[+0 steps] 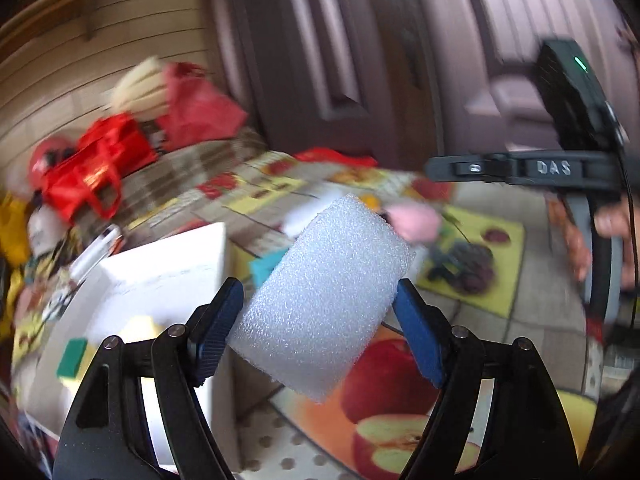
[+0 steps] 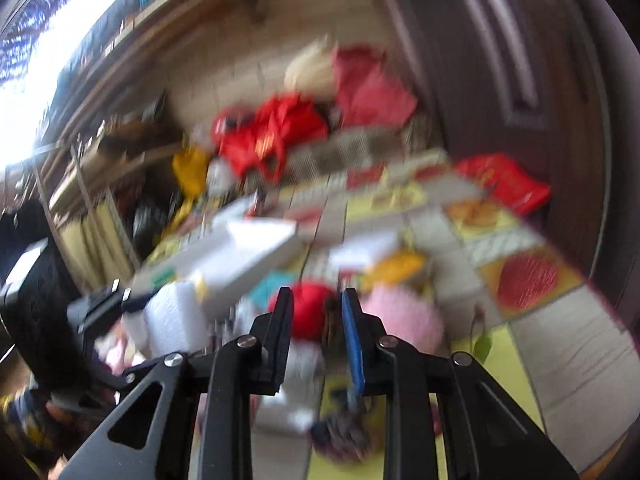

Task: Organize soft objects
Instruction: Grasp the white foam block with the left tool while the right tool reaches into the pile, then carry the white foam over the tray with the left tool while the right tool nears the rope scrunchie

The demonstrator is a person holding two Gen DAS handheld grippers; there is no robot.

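While a white foam block (image 1: 326, 298) is clamped in the left gripper (image 1: 320, 312) beside the white box (image 1: 168, 276), where a green-and-yellow sponge (image 1: 74, 356) already lies, a pink soft ball (image 2: 400, 316) and a red one (image 2: 310, 312) beyond the narrowly parted, empty right gripper (image 2: 316, 320) are judged still unsorted.

— What sort of place is this?
— A lived-in home, by the look of it. The table (image 1: 472, 312) wears a fruit-print oilcloth with apples and grapes.
— Anything else?
— Red shopping bags (image 1: 92, 168) and a pink bag (image 1: 200, 108) are piled at the far end, against a tiled wall (image 1: 80, 64). Panelled doors (image 1: 320, 40) stand behind, and daylight floods through a window (image 2: 36, 92).
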